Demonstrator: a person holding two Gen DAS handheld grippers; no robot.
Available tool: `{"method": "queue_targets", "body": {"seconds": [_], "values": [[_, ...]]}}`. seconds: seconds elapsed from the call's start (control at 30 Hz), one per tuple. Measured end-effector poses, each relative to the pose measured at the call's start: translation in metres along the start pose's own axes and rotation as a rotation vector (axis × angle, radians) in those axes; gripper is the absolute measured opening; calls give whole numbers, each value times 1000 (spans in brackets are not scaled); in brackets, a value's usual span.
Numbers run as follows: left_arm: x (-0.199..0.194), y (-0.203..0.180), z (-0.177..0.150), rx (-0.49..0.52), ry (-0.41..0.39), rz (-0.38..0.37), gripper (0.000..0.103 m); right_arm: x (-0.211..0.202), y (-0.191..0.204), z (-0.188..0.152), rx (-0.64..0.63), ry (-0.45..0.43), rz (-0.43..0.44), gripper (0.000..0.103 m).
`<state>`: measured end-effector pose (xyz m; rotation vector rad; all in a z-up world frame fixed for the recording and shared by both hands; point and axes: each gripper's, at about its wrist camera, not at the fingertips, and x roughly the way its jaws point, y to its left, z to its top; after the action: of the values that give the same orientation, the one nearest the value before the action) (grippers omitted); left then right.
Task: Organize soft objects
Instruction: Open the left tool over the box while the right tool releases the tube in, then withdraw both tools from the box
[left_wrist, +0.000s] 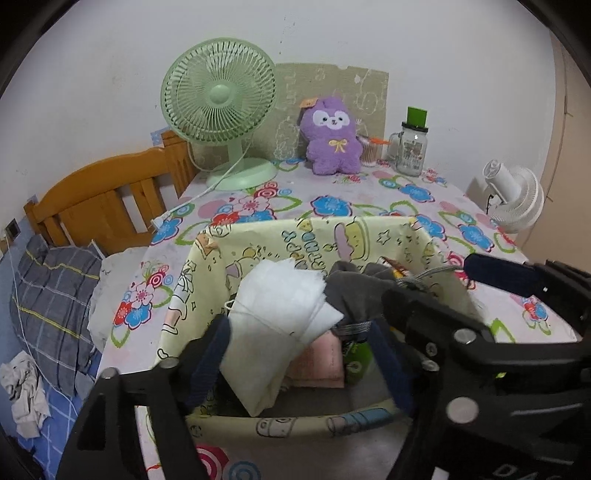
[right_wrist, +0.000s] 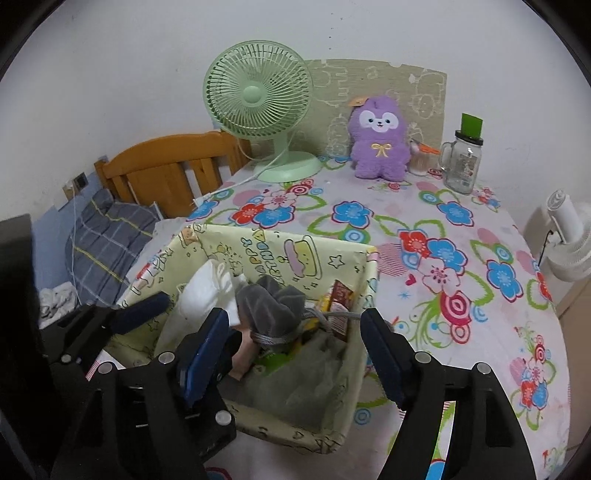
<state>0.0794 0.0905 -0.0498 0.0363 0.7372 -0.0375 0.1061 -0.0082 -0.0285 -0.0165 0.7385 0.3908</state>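
Left wrist view: left gripper (left_wrist: 299, 354) spread wide around white cloth (left_wrist: 280, 317) in yellow fabric bin (left_wrist: 258, 236) — pads apart. Right view only: right gripper (right_wrist: 295, 354) wide, grey pouch (right_wrist: 273, 306) between, unheld.

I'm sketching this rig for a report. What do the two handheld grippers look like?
Both look alike: the left gripper and right gripper have angular black linkage arms joined by round silver pivot bolts, ending in flat fingers with dark blue pads. No cables, hands or sleeves show.

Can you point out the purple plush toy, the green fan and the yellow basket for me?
Plush toy (right_wrist: 380, 144): right wrist view, on its belly.
Green fan (right_wrist: 255, 96): right wrist view, on the grille's hub.
Basket (left_wrist: 369, 236): left wrist view, on its far wall.
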Motion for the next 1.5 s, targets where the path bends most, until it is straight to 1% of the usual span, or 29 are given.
{"method": "queue_targets", "body": {"seconds": [0.07,0.27,0.43,0.57,0.77,0.97,1.03,1.1,1.23,1.37,1.5], "values": [[-5,-2,0,4,-14,6,90,-3,-2,-1,0,-2,0,77],[-12,-12,1,11,-30,10,94,-15,-9,-5,13,-24,-7,81],[-19,-21,1,17,-51,-7,94,-26,-17,-8,13,-42,-26,84],[-22,-28,3,12,-59,-11,94,-36,-26,-10,19,-68,-52,88],[-30,-38,4,10,-73,-16,94,-48,-39,-12,23,-88,-81,89],[-39,-48,5,11,-90,3,95,-64,-48,-15,23,-119,-91,92],[-41,-51,5,11,-92,9,96,-68,-50,-16,23,-127,-93,92],[-42,-55,6,11,-94,12,99,-72,-55,-18,24,-134,-95,93],[-45,-63,7,14,-102,10,99,-80,-63,-20,33,-152,-116,93],[-51,-71,8,25,-117,12,102,-89,-71,-23,39,-176,-139,97],[-58,-78,10,29,-133,4,103,-100,-78,-25,44,-199,-157,99]]}}
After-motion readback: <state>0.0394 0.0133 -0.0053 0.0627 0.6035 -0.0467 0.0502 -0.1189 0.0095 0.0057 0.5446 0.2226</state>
